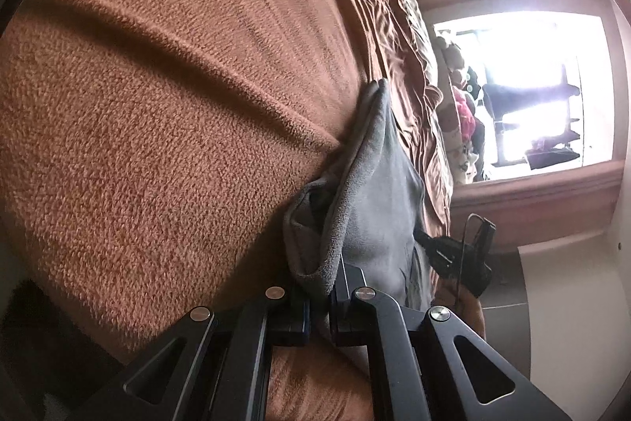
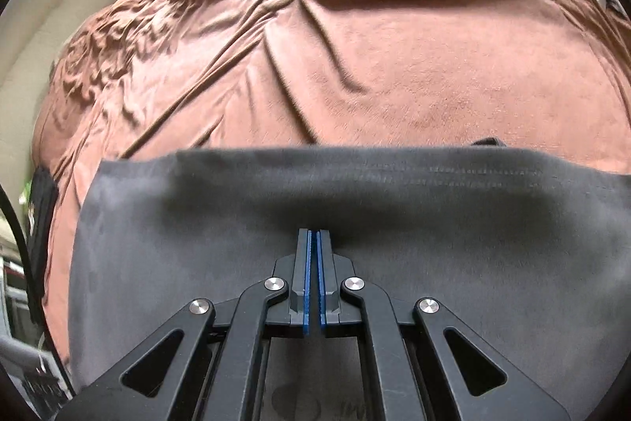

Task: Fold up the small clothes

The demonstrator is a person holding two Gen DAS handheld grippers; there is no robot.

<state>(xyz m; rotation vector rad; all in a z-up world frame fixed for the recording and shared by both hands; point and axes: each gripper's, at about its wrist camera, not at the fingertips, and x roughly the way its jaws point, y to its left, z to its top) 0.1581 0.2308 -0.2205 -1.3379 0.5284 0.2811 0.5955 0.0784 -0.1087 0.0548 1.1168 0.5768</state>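
A small grey garment (image 2: 355, 223) lies on a brown fleece blanket (image 2: 394, 73). In the right wrist view it spreads wide under my right gripper (image 2: 314, 235), whose blue-padded jaws are closed together just above the cloth with nothing between them. In the left wrist view my left gripper (image 1: 327, 287) is shut on a bunched edge of the grey garment (image 1: 374, 192), which rises in a fold from the jaws and hides the fingertips. The other gripper's black body (image 1: 461, 255) shows just beyond the cloth.
The brown blanket (image 1: 157, 105) covers the bed, wrinkled toward its far side. A bright window (image 1: 524, 89) with clutter on its sill stands beyond the bed. A black object (image 2: 41, 208) lies at the blanket's left edge.
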